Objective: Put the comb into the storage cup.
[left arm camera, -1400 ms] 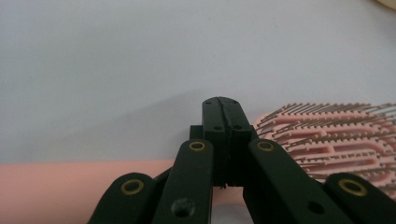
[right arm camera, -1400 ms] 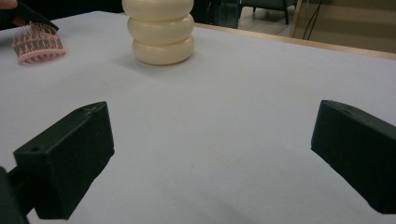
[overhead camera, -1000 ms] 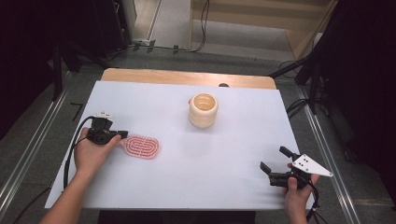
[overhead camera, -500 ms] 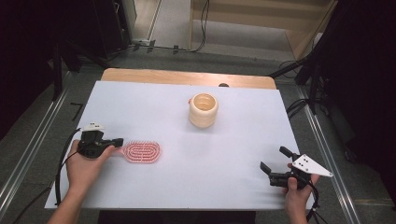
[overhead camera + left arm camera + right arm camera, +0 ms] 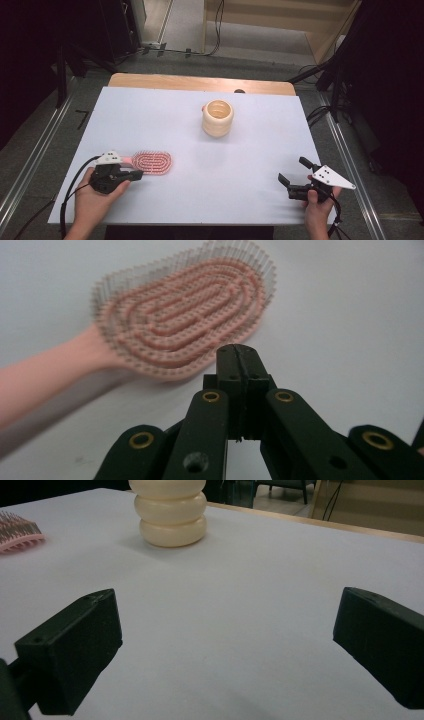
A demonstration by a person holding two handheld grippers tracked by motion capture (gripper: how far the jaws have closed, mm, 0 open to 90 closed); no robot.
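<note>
A pink oval hairbrush (image 5: 152, 162) lies bristles up on the white table (image 5: 240, 160), its handle pointing left. My left gripper (image 5: 139, 174) is shut with nothing between its jaws, and its tips rest just at the near edge of the brush head. In the left gripper view the closed tips (image 5: 239, 355) sit in front of the brush (image 5: 185, 315), whose handle runs off to the left. My right gripper (image 5: 292, 170) stands open and empty near the table's front right corner, with only bare table in its gap (image 5: 225, 645).
A cream ribbed cup (image 5: 218, 117) stands upright at the middle back of the table, also seen as the cup (image 5: 170, 515) in the right gripper view. A wooden strip (image 5: 200, 82) borders the far edge. Metal rails run along both sides.
My left hand has drawn back toward the near edge of the table. The brush has slid slightly the same way. The right gripper has kept still.
</note>
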